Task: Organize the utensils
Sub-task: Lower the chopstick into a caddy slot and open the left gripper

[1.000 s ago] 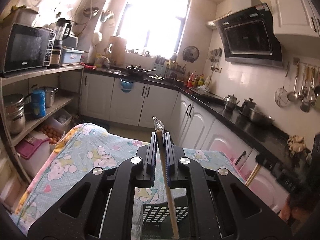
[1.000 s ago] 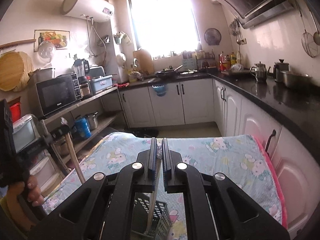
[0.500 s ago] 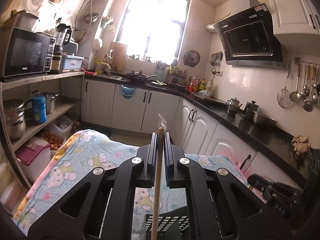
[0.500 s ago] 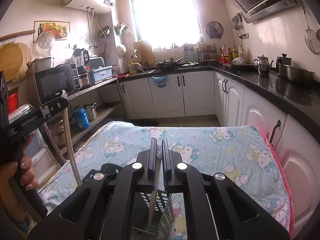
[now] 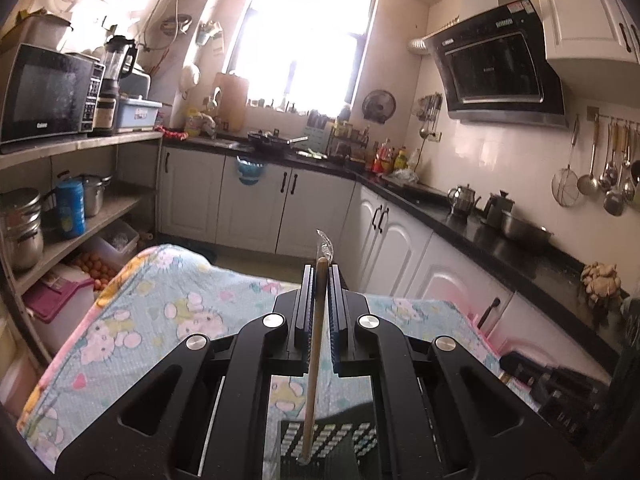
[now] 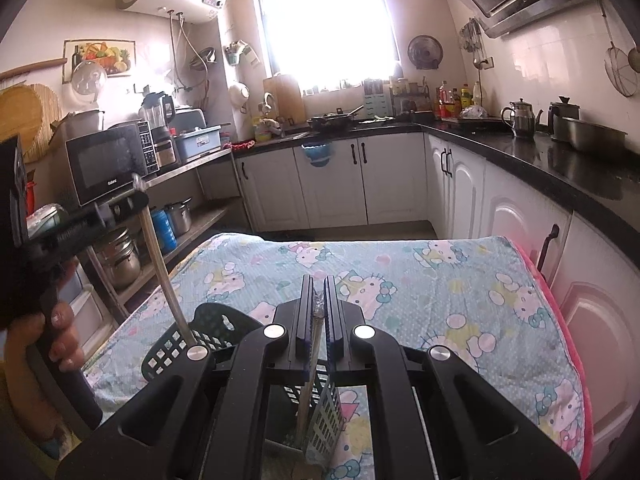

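Left gripper (image 5: 319, 280): we held it above the table, its jaws closed narrowly on a wooden stick (image 5: 312, 364) (a clear wrapper tip stuck out above the fingers).
Stick on the left: it hung almost upright, and its lower end reached into the dark slotted basket (image 5: 332, 446) below.
Right gripper (image 6: 317, 296): our jaws were pinched on a second wrapped stick (image 6: 310, 384), which ran down between the fingers.
Stick on the right: its lower end sat inside the basket (image 6: 324, 412); we could not tell whether it touched the bottom.
Basket: it stood on the table's cartoon-cat cloth (image 6: 420, 280), just under both grippers.
Left gripper from the right camera (image 6: 136, 196): it appeared at the left edge, held by a hand (image 6: 60, 340), its stick (image 6: 164, 276) slanting down into the basket.
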`<act>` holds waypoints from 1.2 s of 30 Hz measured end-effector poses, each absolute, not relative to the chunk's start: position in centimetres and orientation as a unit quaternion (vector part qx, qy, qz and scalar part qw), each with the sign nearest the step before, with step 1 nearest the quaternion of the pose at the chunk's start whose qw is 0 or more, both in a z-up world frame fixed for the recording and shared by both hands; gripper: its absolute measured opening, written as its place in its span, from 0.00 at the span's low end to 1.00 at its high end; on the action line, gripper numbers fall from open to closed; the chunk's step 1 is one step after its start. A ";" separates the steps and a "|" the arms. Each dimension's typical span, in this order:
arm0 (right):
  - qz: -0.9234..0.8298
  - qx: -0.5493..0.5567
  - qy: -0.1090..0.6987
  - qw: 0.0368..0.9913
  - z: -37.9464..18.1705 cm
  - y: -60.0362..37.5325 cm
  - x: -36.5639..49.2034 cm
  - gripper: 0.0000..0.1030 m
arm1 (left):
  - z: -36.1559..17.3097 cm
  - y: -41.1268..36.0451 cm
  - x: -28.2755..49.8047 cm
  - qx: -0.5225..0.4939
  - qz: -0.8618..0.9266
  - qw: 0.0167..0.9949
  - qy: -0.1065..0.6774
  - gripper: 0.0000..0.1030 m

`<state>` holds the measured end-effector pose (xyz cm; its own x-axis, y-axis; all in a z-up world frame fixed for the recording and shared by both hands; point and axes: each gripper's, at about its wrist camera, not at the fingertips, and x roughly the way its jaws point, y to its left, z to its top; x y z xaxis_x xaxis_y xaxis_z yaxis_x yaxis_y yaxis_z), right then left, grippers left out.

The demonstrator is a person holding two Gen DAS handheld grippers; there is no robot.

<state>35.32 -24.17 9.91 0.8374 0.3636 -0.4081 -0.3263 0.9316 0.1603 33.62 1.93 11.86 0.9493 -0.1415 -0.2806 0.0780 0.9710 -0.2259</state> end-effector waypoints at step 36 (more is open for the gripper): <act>0.182 0.052 0.260 0.947 9.4 -27.3 29.1 0.50 | 6.2 5.6 25.0 -0.143 -0.053 0.952 0.264 0.77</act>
